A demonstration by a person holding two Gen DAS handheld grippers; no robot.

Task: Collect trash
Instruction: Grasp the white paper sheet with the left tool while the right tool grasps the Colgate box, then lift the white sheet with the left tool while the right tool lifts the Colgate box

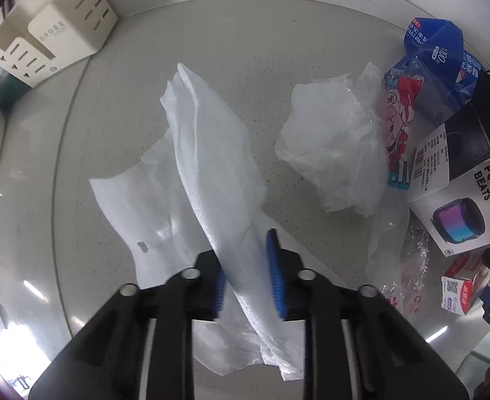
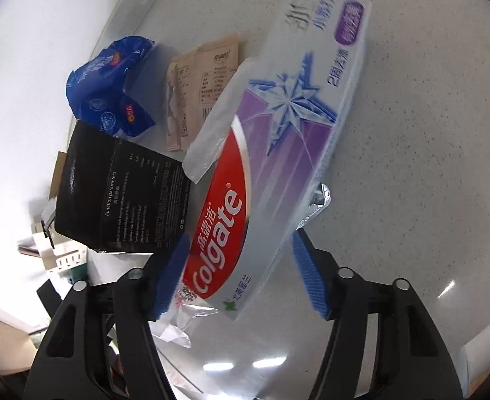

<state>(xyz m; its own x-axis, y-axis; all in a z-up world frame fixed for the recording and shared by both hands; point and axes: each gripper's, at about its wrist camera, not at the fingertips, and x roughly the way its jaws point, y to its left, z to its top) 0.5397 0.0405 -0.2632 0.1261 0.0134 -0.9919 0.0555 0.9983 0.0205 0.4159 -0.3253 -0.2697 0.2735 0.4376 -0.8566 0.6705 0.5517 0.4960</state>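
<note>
In the left wrist view my left gripper (image 1: 248, 276) is shut on a white foam wrapping sheet (image 1: 198, 173), which hangs crumpled between the blue pads above the grey counter. In the right wrist view my right gripper (image 2: 241, 273) stands open around the near end of a Colgate toothpaste box (image 2: 278, 140). The left pad (image 2: 171, 276) touches the box's edge; the right pad (image 2: 311, 276) stands a little clear of it. The box lies flat on the counter, pointing away from me.
Left wrist view: a crumpled clear plastic bag (image 1: 335, 140), a blue wrapper (image 1: 441, 53), a speaker box (image 1: 458, 183), a small red carton (image 1: 461, 290), a beige organiser (image 1: 44, 30). Right wrist view: a black box (image 2: 121, 193), a blue wrapper (image 2: 108, 90), brown sachets (image 2: 198, 90).
</note>
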